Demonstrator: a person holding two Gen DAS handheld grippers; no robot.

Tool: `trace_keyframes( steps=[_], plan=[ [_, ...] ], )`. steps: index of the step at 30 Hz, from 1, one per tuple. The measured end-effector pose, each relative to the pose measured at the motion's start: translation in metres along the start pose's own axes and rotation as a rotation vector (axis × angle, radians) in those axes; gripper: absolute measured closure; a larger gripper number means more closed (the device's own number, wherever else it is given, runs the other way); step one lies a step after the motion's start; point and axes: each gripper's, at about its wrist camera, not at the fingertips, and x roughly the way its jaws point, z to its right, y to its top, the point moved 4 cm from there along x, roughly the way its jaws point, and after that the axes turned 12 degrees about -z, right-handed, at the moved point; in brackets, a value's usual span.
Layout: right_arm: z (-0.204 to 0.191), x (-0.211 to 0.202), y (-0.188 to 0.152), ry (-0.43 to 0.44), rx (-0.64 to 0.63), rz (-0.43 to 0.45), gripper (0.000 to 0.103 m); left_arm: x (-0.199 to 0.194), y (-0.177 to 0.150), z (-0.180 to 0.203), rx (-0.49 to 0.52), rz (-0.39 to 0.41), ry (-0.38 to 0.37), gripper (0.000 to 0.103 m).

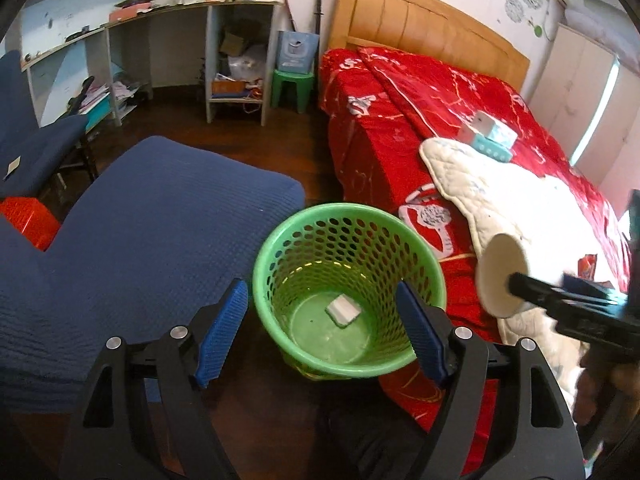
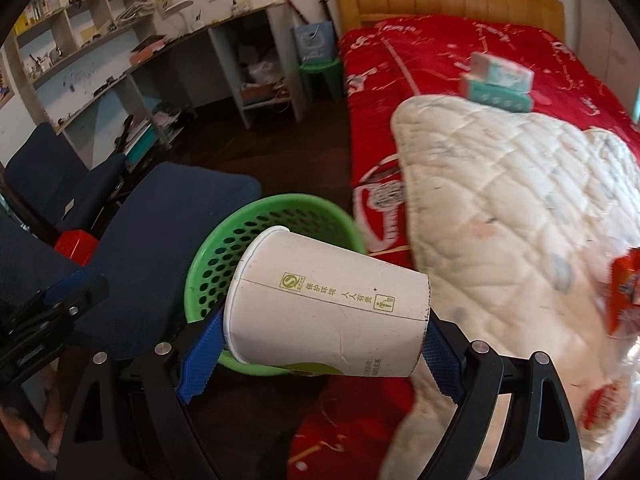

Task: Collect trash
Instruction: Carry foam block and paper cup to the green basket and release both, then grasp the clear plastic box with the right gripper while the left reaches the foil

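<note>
One white paper cup point(image 2: 326, 304) lying sideways, clamped between the blue pads of the right gripper point(image 2: 322, 354), open mouth to the left, base to the right. Printed along its side in green: a square logo with an "S", a row of Chinese characters, and a small square sign of a figure at a bin; more print lower down, too small to read. Seen from the left wrist camera, the same cup point(image 1: 503, 275) at the right edge, round end facing the lens, above the edge of the bed.

Just behind and below the cup, one green perforated waste basket point(image 2: 224, 264) standing upright on the dark floor. Inside the basket point(image 1: 436, 280), on its bottom, a single small white-and-grey piece point(image 1: 342, 309), possibly a folded wrapper or pad; hard to tell through the blur.

Left gripper point(image 1: 320, 334) hovering over the basket, jaws spread wide and holding nothing, one blue pad either side of the rim.

To the left of the basket, a dark blue padded seat point(image 1: 160, 232), with a red box point(image 1: 28, 220) beyond it. To the right, a bed with a red patterned cover point(image 1: 420, 100) and a white quilted blanket point(image 2: 520, 220) on top. On the blanket's far edge, two teal-and-white packets point(image 2: 498, 82) stacked, lettering unreadable. At the right edge, an orange-red wrapper point(image 2: 624, 292), blurred. At the back, a green plastic stool point(image 1: 292, 84) carrying a light blue bag point(image 1: 297, 51), beside cluttered shelves point(image 1: 236, 60).
</note>
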Motion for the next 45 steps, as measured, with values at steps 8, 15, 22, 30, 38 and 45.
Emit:
trace_keyframes(
  steps=[8,15,22,30,38,45],
  plan=[
    [-0.027,0.039,0.015,0.068,0.008,-0.057,0.018,-0.006,-0.002,-0.021,-0.048,0.007,0.006,0.028],
    [-0.045,0.045,0.016,0.109,-0.011,-0.048,0.012,-0.009,0.0,-0.018,-0.052,0.015,0.003,0.026],
    [-0.027,0.022,0.003,0.08,0.002,-0.013,0.012,-0.01,-0.002,-0.003,-0.029,0.011,-0.008,0.026],
    [0.024,-0.024,-0.03,-0.044,0.026,0.042,0.012,-0.012,-0.004,0.042,0.05,0.01,-0.052,0.026],
    [0.09,-0.078,-0.07,-0.118,0.125,0.098,0.012,-0.013,-0.01,0.092,0.132,-0.003,-0.097,0.026],
    [0.153,-0.117,-0.109,-0.205,0.225,0.137,0.012,-0.007,-0.016,0.125,0.176,-0.03,-0.127,0.026]
  ],
)
